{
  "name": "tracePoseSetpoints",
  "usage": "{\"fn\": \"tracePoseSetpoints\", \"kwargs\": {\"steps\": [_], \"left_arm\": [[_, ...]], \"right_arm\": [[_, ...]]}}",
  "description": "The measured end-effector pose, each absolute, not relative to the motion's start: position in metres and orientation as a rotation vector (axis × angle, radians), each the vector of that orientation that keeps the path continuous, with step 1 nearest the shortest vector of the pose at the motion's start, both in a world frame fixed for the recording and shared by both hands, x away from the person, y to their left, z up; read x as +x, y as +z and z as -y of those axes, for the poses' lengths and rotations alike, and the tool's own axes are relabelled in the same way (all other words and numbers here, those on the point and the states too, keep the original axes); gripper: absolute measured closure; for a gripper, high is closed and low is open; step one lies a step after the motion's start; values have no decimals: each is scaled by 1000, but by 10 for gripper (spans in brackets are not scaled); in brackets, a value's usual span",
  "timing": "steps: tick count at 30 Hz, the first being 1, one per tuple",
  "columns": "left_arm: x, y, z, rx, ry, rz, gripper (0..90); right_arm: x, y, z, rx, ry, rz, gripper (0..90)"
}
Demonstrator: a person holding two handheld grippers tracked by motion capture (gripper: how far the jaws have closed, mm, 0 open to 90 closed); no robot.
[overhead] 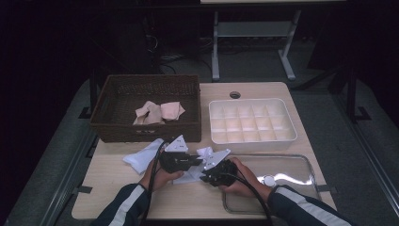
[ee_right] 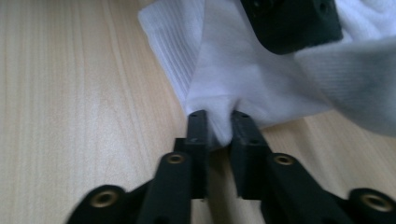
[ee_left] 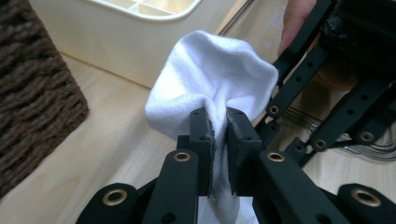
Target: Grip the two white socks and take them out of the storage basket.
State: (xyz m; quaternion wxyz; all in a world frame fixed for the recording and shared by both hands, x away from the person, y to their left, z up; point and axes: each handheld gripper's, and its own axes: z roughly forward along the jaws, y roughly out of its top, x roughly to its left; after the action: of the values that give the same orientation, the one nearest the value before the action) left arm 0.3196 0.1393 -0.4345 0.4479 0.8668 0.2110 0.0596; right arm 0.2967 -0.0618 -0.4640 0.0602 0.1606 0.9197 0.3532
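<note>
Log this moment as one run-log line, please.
left claw: shut on white sock | right claw: shut on white sock | sock: on table, before basket

Worktop, pale wood (overhead: 117,188): access survey.

- Far left: dark brown woven wicker basket (overhead: 146,129), tall walls, blocks level passage; open top, entry from above.
- Far right: white plastic divided organiser tray (overhead: 254,139), lower wall, open from above.
- Between basket and tray: narrow bare channel, tight for a gripper.
- Near right: clear plastic lid with a round knob (overhead: 301,165), lying flat, low obstacle.
- Centre: white fabric sock (overhead: 141,157) spread just before the basket, both grippers crowded close together on it; little room between them.
- Near left corner and near edge: bare wood, free passage.
- Far edge: round cable hole (overhead: 235,94), bare strip beside it.
</note>
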Motion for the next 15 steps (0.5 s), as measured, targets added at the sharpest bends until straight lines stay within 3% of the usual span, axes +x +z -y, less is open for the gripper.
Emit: {"fn": "tracePoseSetpoints", "kwargs": {"steps": [9, 15], "left_arm": [[314, -412, -152, 2083, 268, -500, 818], [309, -405, -161, 2087, 271, -498, 816]], "right_arm": [[302, -432, 89, 561, 1170, -2613, 832], [301, -406, 103, 567, 1251, -2467, 835]]}}
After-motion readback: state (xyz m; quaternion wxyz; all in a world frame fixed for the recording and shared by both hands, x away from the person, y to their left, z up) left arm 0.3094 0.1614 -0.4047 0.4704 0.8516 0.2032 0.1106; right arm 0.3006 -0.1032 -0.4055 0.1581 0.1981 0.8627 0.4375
